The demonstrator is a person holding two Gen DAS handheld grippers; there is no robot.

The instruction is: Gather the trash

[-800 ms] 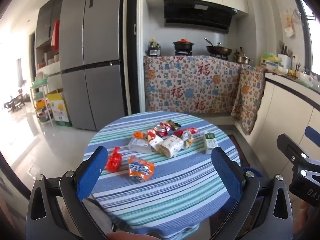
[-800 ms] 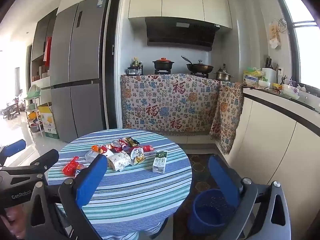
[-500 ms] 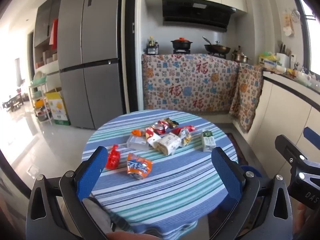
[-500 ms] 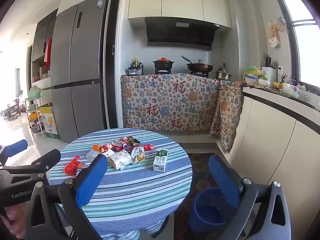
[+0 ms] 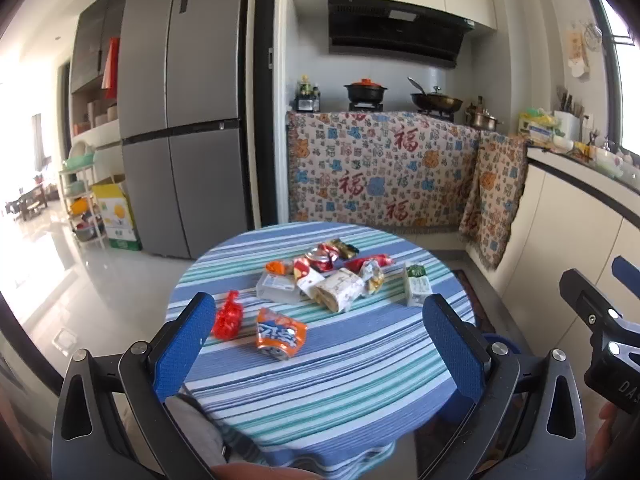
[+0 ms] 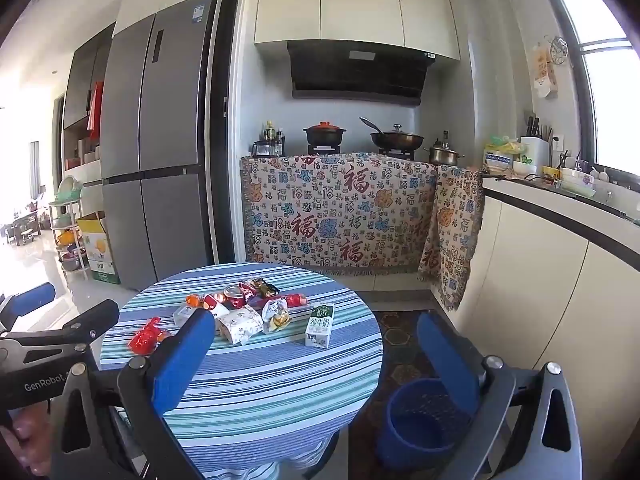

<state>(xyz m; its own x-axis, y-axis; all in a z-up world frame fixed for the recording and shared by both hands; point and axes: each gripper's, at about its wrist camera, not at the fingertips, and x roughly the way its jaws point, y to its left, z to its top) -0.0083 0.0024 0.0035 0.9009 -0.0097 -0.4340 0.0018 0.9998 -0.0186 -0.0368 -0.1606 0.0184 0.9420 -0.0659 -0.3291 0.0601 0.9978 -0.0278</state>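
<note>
Trash (image 5: 332, 280) lay scattered across the round striped counter (image 5: 340, 380) as I held both tools short of it. In the left wrist view, a heap of wrappers and a crushed can (image 5: 320, 259) sat toward 12 o'clock on the cloth; a green-and-white milk carton (image 5: 416, 289) lay apart at 2 o'clock, an orange snack packet (image 5: 280, 333) at 10 o'clock near the front, a red wrapper (image 5: 228, 315) just beside it to the left. My left hand-held gripper (image 5: 320, 344) was spread wide with nothing between its blue pads, hovering over the counter's near edge. My right hand-held gripper (image 6: 320, 356) was likewise spread wide and held nothing, its left pad overlapping the wrapper pile in view. Through the right wrist camera the milk carton (image 6: 319, 325) stood at 1 o'clock on the counter, and a blue bin (image 6: 420, 420) stood on the floor at 4 o'clock, beside the counter.
</note>
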